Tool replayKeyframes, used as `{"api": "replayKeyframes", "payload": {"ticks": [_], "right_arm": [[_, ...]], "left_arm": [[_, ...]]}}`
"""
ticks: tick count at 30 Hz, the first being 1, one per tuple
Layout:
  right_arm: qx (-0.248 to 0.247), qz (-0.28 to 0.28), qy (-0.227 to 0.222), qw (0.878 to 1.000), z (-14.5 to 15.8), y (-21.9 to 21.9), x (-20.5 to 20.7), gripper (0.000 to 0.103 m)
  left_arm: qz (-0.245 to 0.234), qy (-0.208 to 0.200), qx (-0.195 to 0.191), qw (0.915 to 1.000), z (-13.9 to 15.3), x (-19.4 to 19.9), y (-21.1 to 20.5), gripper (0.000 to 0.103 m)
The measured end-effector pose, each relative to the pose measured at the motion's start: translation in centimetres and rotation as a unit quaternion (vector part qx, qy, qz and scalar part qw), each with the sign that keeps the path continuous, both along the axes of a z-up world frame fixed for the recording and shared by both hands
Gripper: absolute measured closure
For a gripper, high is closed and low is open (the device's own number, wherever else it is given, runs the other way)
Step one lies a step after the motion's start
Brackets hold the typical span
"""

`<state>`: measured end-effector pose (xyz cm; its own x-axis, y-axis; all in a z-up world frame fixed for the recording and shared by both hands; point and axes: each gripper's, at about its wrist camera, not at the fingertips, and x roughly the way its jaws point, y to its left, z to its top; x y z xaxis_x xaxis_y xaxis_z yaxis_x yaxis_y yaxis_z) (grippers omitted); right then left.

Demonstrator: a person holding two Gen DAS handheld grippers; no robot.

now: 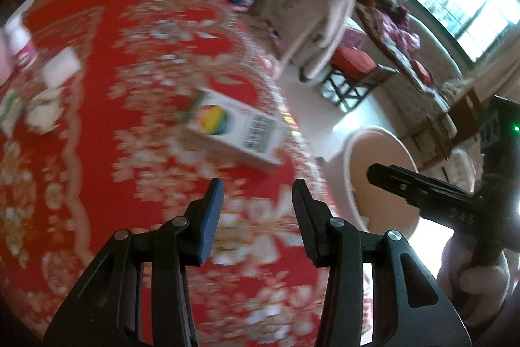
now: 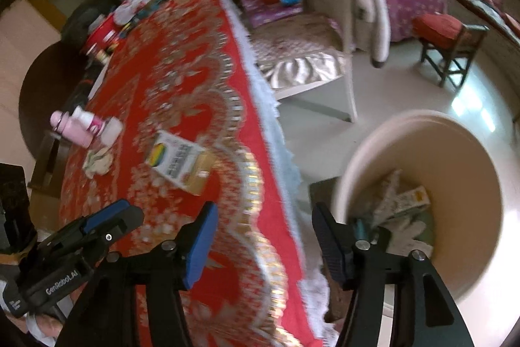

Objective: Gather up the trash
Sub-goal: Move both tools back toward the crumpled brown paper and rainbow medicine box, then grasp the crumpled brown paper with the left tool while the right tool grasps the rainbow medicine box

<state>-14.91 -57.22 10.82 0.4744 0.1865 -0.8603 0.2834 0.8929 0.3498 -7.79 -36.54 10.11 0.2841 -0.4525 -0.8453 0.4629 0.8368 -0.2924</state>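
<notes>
A white carton with a rainbow circle and barcode point(image 1: 232, 127) lies on the red floral tablecloth point(image 1: 130, 54) near the table's right edge; it also shows in the right wrist view point(image 2: 178, 163). My left gripper point(image 1: 256, 217) is open and empty, just short of the carton. My right gripper point(image 2: 263, 236) is open and empty over the table edge, beside a cream bin point(image 2: 455, 152) on the floor holding paper trash point(image 2: 399, 204). A crumpled wrapper point(image 2: 97, 161) lies left of the carton.
A pink-and-white bottle point(image 2: 84, 126) lies on the table's left side. Red tins and clutter point(image 2: 107, 31) sit at the far end. A draped chair point(image 2: 325, 54) and a red stool point(image 2: 445, 34) stand on the floor beyond the bin.
</notes>
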Motion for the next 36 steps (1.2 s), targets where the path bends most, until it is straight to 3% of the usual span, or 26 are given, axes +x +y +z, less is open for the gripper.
{"api": "replayKeyframes", "payload": {"ticks": [8, 14, 23, 26, 33, 36], "right_arm": [[0.001, 0.055, 0.001, 0.998, -0.5, 5.3, 3.6, 0.043], [-0.034, 0.107, 0.006, 0.994, -1.0, 8.2, 6.7, 0.034], [-0.112, 0.217, 0.023, 0.969, -2.9, 10.7, 11.6, 0.032], [-0.131, 0.220, 0.028, 0.966, -3.5, 10.9, 12.2, 0.030], [-0.017, 0.207, 0.047, 0.977, -3.5, 12.2, 10.7, 0.030], [-0.012, 0.184, 0.039, 0.982, -3.1, 12.7, 10.1, 0.030]], "left_arm": [[0.069, -0.001, 0.009, 0.9976, -0.1, 3.2, 7.7, 0.061], [0.102, 0.004, 0.011, 0.9947, -0.3, 5.6, 12.3, 0.061], [0.141, 0.008, -0.001, 0.9899, 0.0, 8.2, 16.4, 0.058], [0.146, 0.009, -0.003, 0.9893, 0.0, 8.7, 16.8, 0.057], [0.151, 0.010, -0.011, 0.9884, -0.2, 10.4, 17.4, 0.052], [0.156, -0.003, -0.005, 0.9877, -0.2, 11.6, 17.4, 0.050]]}}
